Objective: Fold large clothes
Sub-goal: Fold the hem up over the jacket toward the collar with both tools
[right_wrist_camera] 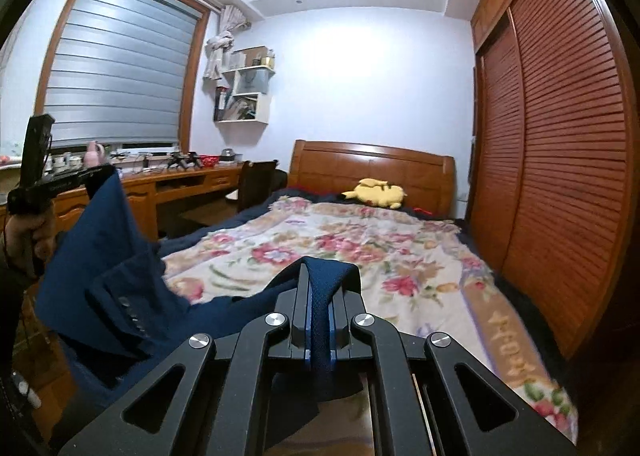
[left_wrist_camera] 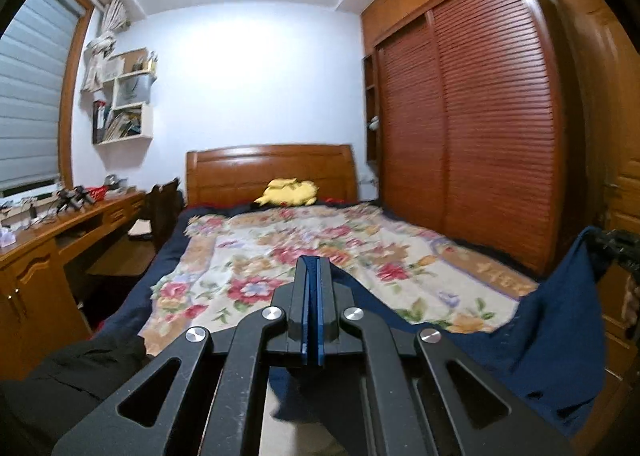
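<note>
A dark blue garment [right_wrist_camera: 104,256] hangs stretched between my two grippers above the foot of the bed. My right gripper [right_wrist_camera: 320,276] is shut on a fold of it; the cloth drapes over the fingertips. My left gripper [left_wrist_camera: 313,268] is shut on another edge of the garment [left_wrist_camera: 560,336], which sags to the right toward the other gripper [left_wrist_camera: 612,248]. In the right wrist view the left gripper [right_wrist_camera: 96,173] shows at far left, held by a hand, with the cloth hanging from its tips. A row of buttons [right_wrist_camera: 132,314] shows on the hanging part.
A bed with a floral blanket [left_wrist_camera: 320,256] lies ahead, a yellow plush toy [left_wrist_camera: 290,191] by the wooden headboard [left_wrist_camera: 272,171]. A slatted wardrobe [left_wrist_camera: 480,127] stands right. A cluttered wooden desk [left_wrist_camera: 60,223] and chair [left_wrist_camera: 164,203] stand left under a window [right_wrist_camera: 120,67].
</note>
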{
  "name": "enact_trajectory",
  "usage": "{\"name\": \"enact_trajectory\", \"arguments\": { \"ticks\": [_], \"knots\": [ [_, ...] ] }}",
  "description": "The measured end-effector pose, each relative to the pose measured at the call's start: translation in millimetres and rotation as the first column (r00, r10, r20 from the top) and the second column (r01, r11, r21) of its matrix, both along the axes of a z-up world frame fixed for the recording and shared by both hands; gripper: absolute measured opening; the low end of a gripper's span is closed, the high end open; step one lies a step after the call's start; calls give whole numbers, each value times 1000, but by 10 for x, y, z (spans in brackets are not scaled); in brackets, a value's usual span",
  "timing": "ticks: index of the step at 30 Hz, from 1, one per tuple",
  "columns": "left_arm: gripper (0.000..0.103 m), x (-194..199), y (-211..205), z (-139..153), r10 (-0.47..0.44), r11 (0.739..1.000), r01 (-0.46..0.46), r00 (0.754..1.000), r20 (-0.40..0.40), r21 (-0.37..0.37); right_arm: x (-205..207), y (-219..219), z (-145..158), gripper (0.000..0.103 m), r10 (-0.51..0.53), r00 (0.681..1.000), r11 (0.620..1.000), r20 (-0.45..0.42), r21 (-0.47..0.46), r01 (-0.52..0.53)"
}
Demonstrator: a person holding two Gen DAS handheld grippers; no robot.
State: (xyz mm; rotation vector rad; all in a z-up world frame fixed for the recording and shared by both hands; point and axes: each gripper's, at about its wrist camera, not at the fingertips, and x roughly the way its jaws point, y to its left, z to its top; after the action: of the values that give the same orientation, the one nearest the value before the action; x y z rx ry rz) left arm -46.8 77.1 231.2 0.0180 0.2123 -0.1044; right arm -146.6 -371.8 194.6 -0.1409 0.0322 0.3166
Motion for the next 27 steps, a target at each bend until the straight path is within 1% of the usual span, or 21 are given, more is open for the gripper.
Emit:
{"name": "enact_trajectory", "arguments": {
  "ticks": [4,5,6,7,9,12,14,15,17,18,22,25,27],
  "knots": [
    [3,576,119,-345,52,999,-52,994,-93,1,561,159,-51,5,-52,997,999,-59,-13,52],
    [3,763,170,-476,65,998,-66,990,-124,-2,761,180,-104,5,-64,994,998,-86,-13,63],
    [3,852,186,-534,74,997,-75,987,-139,-1,963,212,-170,5,-79,991,997,-110,-22,77],
    [3,999,224,-648,90,996,-91,983,-160,3,1076,252,-215,5,-91,988,996,-128,-26,88],
    [3,1266,283,-855,119,993,-117,973,-197,21,1480,313,-368,5,-107,979,994,-173,-35,102],
    [3,1589,341,-1110,142,990,-139,960,-241,30,1978,384,-531,5,-133,966,991,-222,-42,127],
    [3,1774,364,-1227,143,990,-141,952,-271,24,2270,423,-620,5,-148,957,989,-250,-44,142],
    [3,1910,383,-1320,143,990,-142,946,-291,24,2391,447,-601,5,-155,954,988,-258,-45,148],
    [3,2083,371,-1407,150,989,-148,941,-304,32,2593,506,-650,5,-171,948,985,-270,-41,166],
    [3,2189,383,-1468,156,988,-153,938,-310,33,2629,520,-628,5,-178,946,984,-271,-40,174],
    [3,2475,418,-1609,159,986,-164,928,-337,13,3040,611,-603,5,-222,934,975,-281,-48,218],
    [3,2547,395,-1710,134,990,-142,925,-356,3,3316,674,-693,5,-245,914,970,-323,-74,233],
    [3,2552,356,-1781,111,993,-120,921,-372,0,3521,743,-827,5,-247,899,969,-361,-102,225]
  ]
}}
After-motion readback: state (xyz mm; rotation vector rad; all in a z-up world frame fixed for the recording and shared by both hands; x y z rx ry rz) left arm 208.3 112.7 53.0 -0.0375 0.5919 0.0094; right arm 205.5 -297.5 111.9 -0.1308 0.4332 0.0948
